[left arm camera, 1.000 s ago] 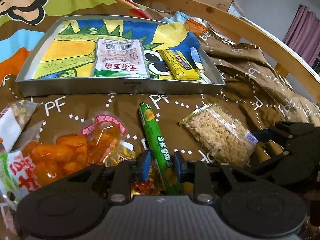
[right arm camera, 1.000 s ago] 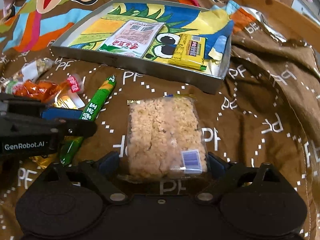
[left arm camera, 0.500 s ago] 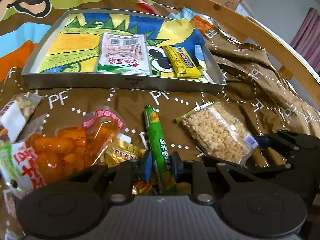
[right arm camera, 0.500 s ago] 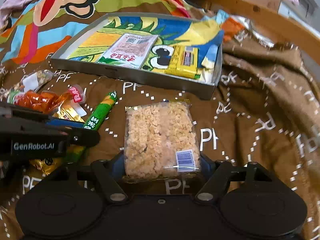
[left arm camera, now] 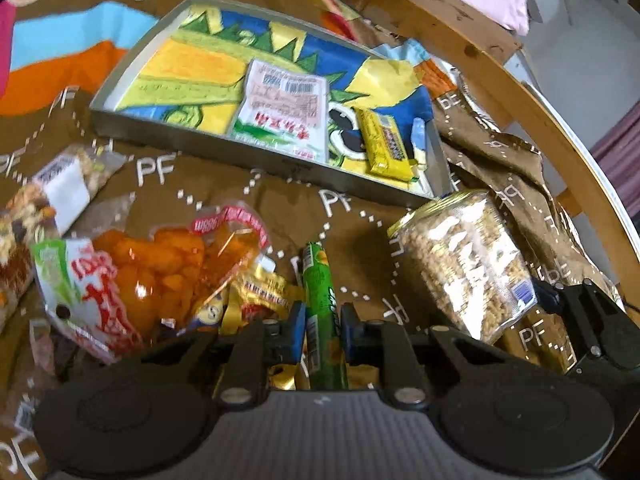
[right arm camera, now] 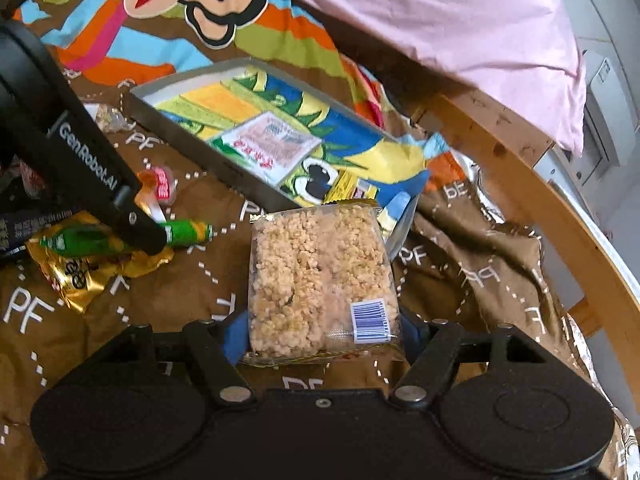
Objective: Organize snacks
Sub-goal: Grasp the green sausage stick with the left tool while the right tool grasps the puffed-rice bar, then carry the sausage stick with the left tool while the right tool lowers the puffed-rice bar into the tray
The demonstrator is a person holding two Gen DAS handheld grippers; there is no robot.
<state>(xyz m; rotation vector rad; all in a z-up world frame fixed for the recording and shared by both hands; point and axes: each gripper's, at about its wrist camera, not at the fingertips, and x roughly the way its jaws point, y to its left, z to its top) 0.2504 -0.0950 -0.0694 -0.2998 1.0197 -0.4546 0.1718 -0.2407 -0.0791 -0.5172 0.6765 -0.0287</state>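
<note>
— Bedding first: what covers the bed?

— Brown blanket (left arm camera: 360,240) printed with white letters, a cartoon monkey at the upper left of the right wrist view, a wooden bed frame (right arm camera: 560,208) curving down the right side. A metal tray (left arm camera: 256,152) sits at upper centre of the left wrist view, holding a white packet (left arm camera: 280,112) and a yellow bar (left arm camera: 384,144).

— And the left gripper (left arm camera: 322,332)?

— Bottom centre, its jaws closing and clamped on a green snack stick (left arm camera: 320,300), which points up the frame. Left of it lie an orange snack bag (left arm camera: 160,272), a gold wrapper (left arm camera: 260,292) and a nut mix bag (left arm camera: 52,200).

— The right gripper (right arm camera: 322,332)?

— Its jaws are clamped on the lower end of a clear bag of puffed rice (right arm camera: 316,276), at centre frame, its top edge overlapping the tray's near corner.
</note>
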